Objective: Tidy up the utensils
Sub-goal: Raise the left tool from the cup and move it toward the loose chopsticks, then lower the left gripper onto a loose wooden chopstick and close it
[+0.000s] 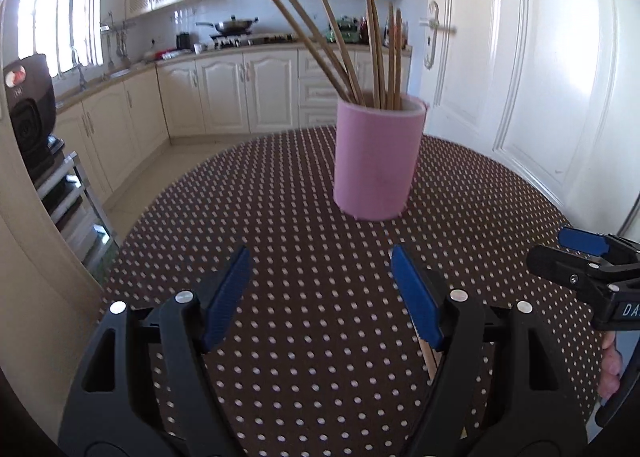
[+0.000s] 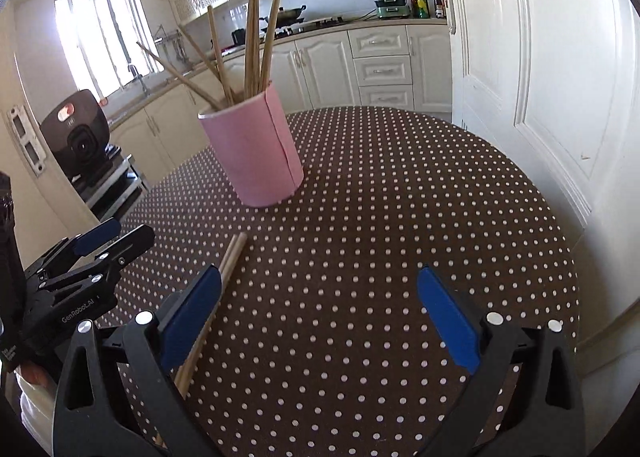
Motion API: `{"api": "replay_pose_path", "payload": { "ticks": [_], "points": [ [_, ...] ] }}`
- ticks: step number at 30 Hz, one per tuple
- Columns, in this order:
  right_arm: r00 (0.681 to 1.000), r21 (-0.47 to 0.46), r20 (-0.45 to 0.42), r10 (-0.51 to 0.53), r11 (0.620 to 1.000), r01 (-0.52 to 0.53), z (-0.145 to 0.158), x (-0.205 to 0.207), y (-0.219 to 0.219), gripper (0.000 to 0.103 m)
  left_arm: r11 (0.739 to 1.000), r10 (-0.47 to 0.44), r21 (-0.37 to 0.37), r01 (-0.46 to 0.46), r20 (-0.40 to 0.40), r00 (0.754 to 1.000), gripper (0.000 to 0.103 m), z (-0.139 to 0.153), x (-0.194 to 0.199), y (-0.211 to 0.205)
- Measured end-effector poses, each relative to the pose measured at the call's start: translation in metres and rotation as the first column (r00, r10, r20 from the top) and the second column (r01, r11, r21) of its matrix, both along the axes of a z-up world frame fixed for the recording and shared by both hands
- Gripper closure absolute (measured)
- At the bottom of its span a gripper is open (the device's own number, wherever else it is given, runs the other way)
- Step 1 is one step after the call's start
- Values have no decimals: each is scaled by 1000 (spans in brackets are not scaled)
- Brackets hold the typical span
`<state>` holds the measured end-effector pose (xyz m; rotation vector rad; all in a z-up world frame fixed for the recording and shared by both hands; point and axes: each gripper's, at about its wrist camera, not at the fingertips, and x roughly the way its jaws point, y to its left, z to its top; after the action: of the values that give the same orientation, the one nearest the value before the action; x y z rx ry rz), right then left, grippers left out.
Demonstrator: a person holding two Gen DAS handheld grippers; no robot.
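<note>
A pink cup (image 1: 376, 161) (image 2: 256, 153) stands on the dotted brown table (image 1: 280, 217) (image 2: 400, 197), with several wooden chopsticks (image 1: 344, 57) (image 2: 256, 57) upright in it. Two more chopsticks (image 2: 233, 257) lie flat on the table in front of the cup; they run under my right gripper's left finger. In the left wrist view one of them peeks out by the right finger (image 1: 426, 355). My left gripper (image 1: 320, 253) (image 2: 128, 233) hovers open over the table, short of the cup, nothing between its pads. My right gripper (image 2: 320, 277) (image 1: 560, 253) is open too, beside it.
The round table's far edge curves behind the cup. A white door (image 2: 540, 77) stands close on the right. A black appliance (image 2: 82, 137) sits on a metal rack at the left. Kitchen cabinets (image 1: 248, 89) and a stove line the back wall.
</note>
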<state>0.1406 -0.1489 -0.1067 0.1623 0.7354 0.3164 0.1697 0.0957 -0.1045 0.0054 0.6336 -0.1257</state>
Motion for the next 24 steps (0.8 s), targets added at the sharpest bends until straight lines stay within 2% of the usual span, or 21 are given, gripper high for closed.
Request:
{"api": "replay_pose_path", "payload": {
  "ticks": [9, 11, 19, 24],
  "points": [
    [1000, 2, -12, 2, 1000, -2, -10, -7, 3, 8, 998, -43, 28, 48, -159, 986, 31, -26, 14, -16],
    [1000, 3, -14, 3, 1000, -3, -11, -8, 4, 8, 998, -59, 7, 61, -171, 984, 31, -27, 16, -18],
    [1000, 4, -27, 1, 1000, -1, -15, -3, 5, 8, 997, -71, 20, 78, -235, 969, 31, -36, 22, -30],
    [999, 17, -44, -1, 1000, 1, -19, 1, 3, 8, 997, -69, 2, 72, -250, 966, 30, -35, 22, -33]
  ]
}}
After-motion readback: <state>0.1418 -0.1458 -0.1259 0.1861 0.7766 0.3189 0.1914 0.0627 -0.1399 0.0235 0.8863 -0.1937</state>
